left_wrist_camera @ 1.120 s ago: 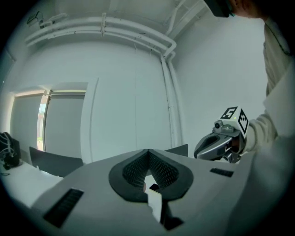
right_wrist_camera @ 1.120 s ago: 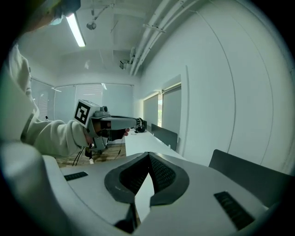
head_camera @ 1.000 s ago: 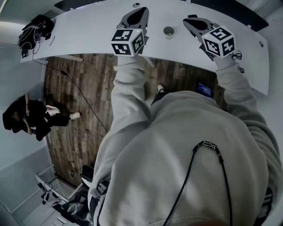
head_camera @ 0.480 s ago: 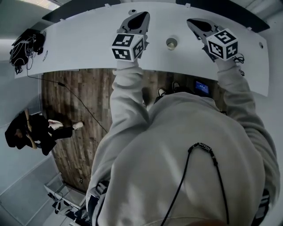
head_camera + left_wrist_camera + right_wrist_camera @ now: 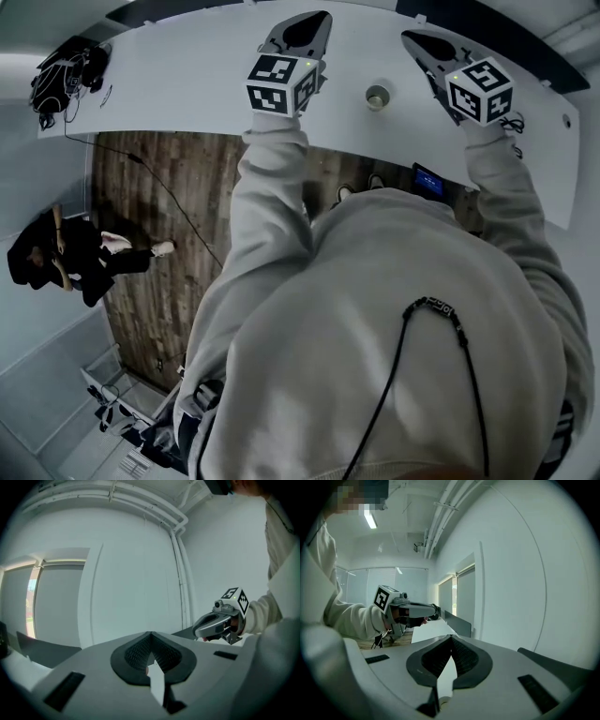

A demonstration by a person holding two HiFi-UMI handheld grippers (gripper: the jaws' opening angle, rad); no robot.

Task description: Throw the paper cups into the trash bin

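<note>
Head view shows one small round paper cup (image 5: 378,96) standing upright on the long white counter (image 5: 187,84), mouth up. It sits between the left gripper (image 5: 314,21) and the right gripper (image 5: 417,42), near both but touching neither. This is the only cup in sight.

Each gripper's own view shows its fingers pressed together with nothing held between them, and both point out over the counter towards the pale wall.

No trash bin appears in any view, so it is impossible to say whether any cups have already gone in. Judging from how things lie, the work on this cup has not begun: it has yet to be grasped, lifted, carried to the bin and dropped. Either gripper would first need to part its fingers to take it.

The cup is the only container visible. Its inside reads as a light disc from above, and it is too small to tell whether it is empty. A black bundle of bag and cables (image 5: 66,70) lies at the counter's far left end, well apart from the cup.
</note>
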